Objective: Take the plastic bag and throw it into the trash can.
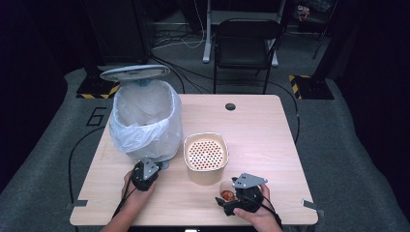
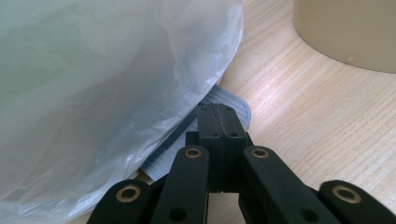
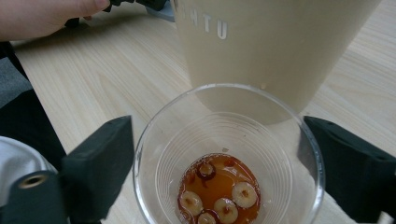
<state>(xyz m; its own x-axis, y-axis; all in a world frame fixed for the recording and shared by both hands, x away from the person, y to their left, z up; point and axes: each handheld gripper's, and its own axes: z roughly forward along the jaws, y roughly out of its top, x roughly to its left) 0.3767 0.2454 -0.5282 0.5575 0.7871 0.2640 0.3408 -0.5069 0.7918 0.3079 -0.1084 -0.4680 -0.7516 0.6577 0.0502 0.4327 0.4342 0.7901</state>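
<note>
A clear plastic cup with a little amber liquid and fruit slices in its bottom stands between the jaws of the right gripper, which are set wide to either side of its rim; whether the pads press on it cannot be told. Just beyond the jaws rises a beige container. The left gripper, jaws together, touches the pedal under the bagged bin.

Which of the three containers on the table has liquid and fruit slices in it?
The small clear plastic cup, between the right gripper's jaws. It holds amber liquid with round slices. The beige container beside it has a perforated insert, and the bin has a white bag.
</note>
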